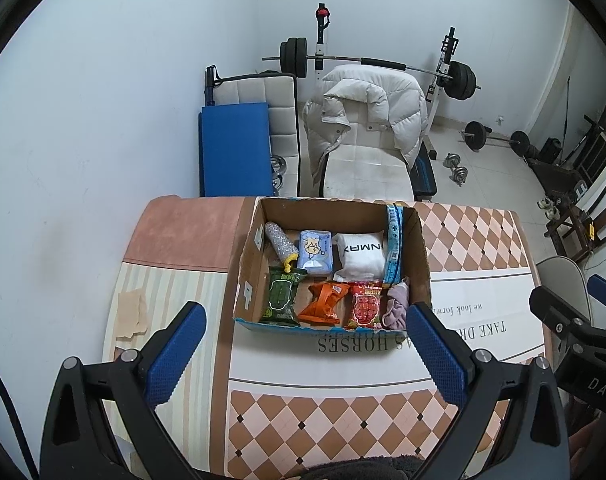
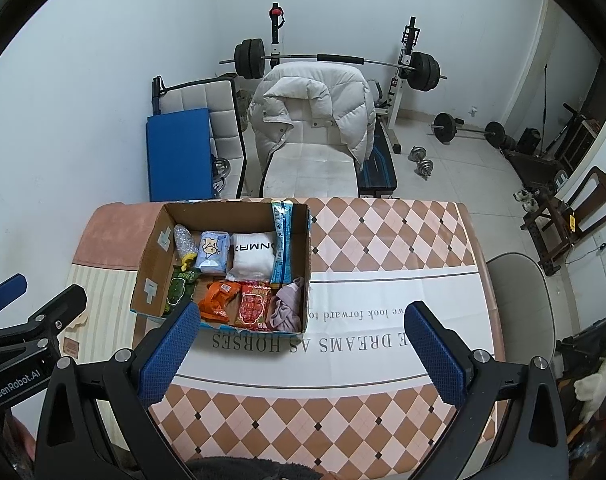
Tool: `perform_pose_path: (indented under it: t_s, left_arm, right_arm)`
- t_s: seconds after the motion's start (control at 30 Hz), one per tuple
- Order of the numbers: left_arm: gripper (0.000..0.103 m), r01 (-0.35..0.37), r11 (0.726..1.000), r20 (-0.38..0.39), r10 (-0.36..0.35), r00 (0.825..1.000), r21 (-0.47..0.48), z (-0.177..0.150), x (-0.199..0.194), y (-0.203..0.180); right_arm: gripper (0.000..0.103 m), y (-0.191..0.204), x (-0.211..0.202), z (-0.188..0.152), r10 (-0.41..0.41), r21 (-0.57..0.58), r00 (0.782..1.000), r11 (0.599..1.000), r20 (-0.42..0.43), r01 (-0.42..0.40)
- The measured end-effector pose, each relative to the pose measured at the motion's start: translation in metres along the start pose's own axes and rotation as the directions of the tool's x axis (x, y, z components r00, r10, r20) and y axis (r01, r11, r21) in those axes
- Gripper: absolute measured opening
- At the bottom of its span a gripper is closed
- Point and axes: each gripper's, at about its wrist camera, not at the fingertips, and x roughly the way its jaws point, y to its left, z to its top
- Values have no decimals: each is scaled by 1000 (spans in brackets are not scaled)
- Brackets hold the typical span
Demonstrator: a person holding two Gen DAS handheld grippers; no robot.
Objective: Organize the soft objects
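While I hold both grippers above the desk's near edge, left gripper point(image 1: 305, 340) and right gripper point(image 2: 303, 338) jaws wide and empty, the soft packs lie inside the cardboard box point(image 1: 247, 276) at the far edge

Both grippers look the same build: black plastic frames with triangular cutouts along the lower edge of each view, and silver round screw heads at the pivots. The left gripper point(image 1: 305, 348) has two blue pads with a fine dotted grip texture, and so does the right gripper point(image 2: 301, 346). At lower left of the right wrist view the other unit's black body reads "GenRobot.AI" in white. At lower right of the left view, white letters "DAS" show on black.
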Motion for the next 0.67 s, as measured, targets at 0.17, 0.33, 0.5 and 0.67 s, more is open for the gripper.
perform_pose_path:
  t_s: [0.17,0.33,0.5,0.67]
  left_arm:
    - [102,2,1000,1,-2,1000,2,1,0,-1]
    - [102,0,1000,-1,0,1000,0,1,-1,-1]
    - [102,-6,1000,1,6,1000,-2,-2,-3,0]
    - [102,-6,1000,8,6,1000,-5,-1,-5,1]
  right_arm:
    - [103,0,0,0,0,1,1000,1000,1,0]
    - [103,0,-1,0,0,0,1000,1000,0,0]
    - [103,0,-1,0,2,-2,1000,1000,-1,-2]
    - [103,0,-1,0,2,-2,1000,1000,0,-2]
